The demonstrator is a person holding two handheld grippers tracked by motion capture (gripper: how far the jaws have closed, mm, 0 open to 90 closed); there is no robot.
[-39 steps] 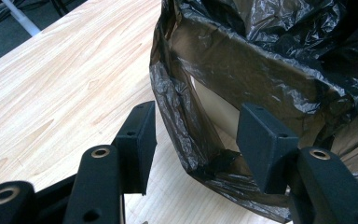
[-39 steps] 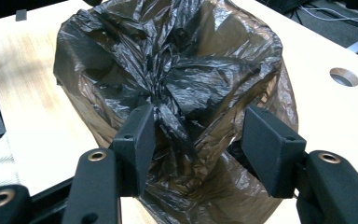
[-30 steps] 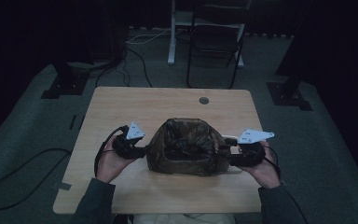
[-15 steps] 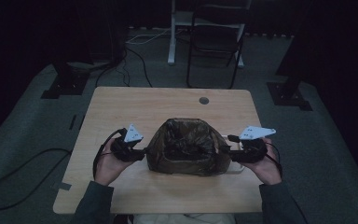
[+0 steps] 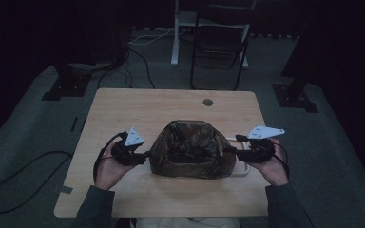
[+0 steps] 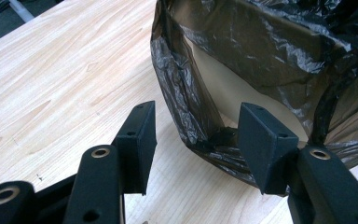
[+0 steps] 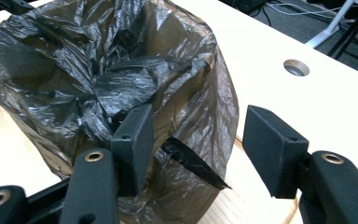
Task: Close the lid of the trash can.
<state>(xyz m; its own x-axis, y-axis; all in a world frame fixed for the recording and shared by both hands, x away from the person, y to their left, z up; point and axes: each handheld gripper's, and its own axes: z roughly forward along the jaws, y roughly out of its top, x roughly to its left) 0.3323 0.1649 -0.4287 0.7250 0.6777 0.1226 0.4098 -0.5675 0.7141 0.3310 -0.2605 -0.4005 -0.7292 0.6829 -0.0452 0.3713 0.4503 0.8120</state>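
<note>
A bin lined with a dark crinkled plastic bag stands near the front middle of the wooden table. My left gripper sits at the bag's left foot. In the left gripper view its jaws stand apart around the bag's lower corner without pressing it, and a cream bin wall shows through the plastic. My right gripper is at the bag's right side. Its jaws are wide apart, with a loose flap of the bag lying between them.
A white rim juts out under the bag on the right. A round cable hole is in the table's far edge. Beyond the table stand a dark chair and a white desk leg; cables run across the floor.
My right gripper has shifted slightly to the right, away from the bag's side. The left gripper and the bag stay where they were.
</note>
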